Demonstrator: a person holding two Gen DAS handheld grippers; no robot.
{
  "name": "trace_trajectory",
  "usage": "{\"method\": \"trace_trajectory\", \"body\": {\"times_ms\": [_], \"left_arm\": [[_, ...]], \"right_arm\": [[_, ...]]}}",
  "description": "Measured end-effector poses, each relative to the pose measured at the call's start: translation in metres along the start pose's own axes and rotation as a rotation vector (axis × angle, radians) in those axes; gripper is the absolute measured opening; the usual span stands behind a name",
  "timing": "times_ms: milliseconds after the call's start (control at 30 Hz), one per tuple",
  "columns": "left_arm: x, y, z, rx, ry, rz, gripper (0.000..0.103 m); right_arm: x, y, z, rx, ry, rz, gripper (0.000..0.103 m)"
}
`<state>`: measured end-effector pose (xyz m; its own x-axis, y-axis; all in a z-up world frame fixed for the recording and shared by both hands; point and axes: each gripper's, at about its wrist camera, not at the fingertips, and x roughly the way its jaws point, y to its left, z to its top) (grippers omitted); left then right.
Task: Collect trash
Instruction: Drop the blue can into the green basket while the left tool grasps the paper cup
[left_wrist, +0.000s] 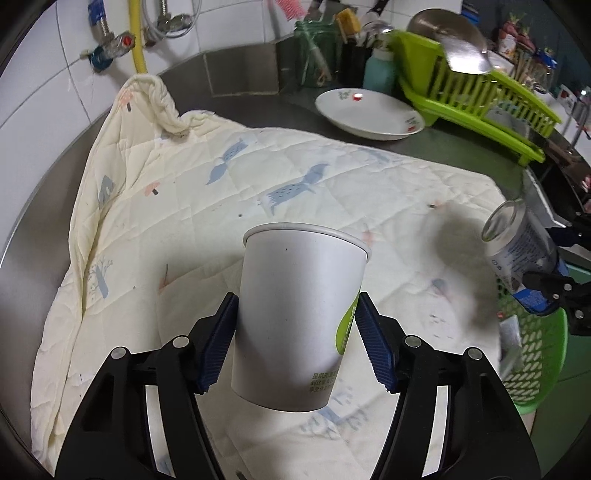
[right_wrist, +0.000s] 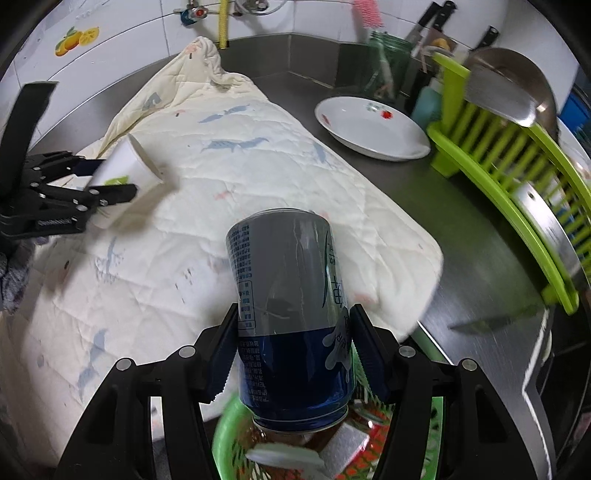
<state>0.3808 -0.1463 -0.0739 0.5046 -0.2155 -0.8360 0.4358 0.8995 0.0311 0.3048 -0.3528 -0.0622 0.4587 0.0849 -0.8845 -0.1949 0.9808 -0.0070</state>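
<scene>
My left gripper (left_wrist: 295, 339) is shut on a white paper cup (left_wrist: 295, 317) with a green logo, held above the cream quilted cloth (left_wrist: 221, 206). My right gripper (right_wrist: 293, 350) is shut on a grey and blue drink can (right_wrist: 291, 314), held just above a green plastic basket (right_wrist: 225, 435) that holds several scraps of trash. In the left wrist view the can (left_wrist: 517, 254) and the right gripper (left_wrist: 554, 266) show at the far right over the basket (left_wrist: 535, 362). In the right wrist view the cup (right_wrist: 125, 170) and the left gripper (right_wrist: 99, 181) show at the left.
The cloth (right_wrist: 240, 192) lies on a steel counter (right_wrist: 461, 221). A white dish (left_wrist: 369, 112) sits at the back, next to a lime green dish rack (left_wrist: 480, 99) with a steel lid. Tiled wall, taps and a yellow hose (left_wrist: 136, 37) stand behind.
</scene>
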Motion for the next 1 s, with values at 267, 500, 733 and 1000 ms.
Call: {"method": "trace_trajectory", "body": {"times_ms": [267, 500, 733, 1000], "left_arm": [[-0.039, -0.035, -0.011, 0.037, -0.047, -0.046, 0.063], [-0.059, -0.072, -0.018, 0.078, -0.067, -0.101, 0.063], [-0.073, -0.113, -0.022, 0.126, -0.086, -0.161, 0.063], [-0.070, -0.166, -0.026, 0.169, -0.069, -0.228, 0.063]], "right_arm": [[-0.006, -0.033, -0.059, 0.081, 0.059, -0.095, 0.057], [-0.001, -0.064, -0.107, 0.178, 0.115, -0.159, 0.057], [0.005, -0.080, -0.141, 0.246, 0.146, -0.197, 0.057], [-0.007, -0.089, -0.164, 0.305, 0.122, -0.183, 0.063]]}}
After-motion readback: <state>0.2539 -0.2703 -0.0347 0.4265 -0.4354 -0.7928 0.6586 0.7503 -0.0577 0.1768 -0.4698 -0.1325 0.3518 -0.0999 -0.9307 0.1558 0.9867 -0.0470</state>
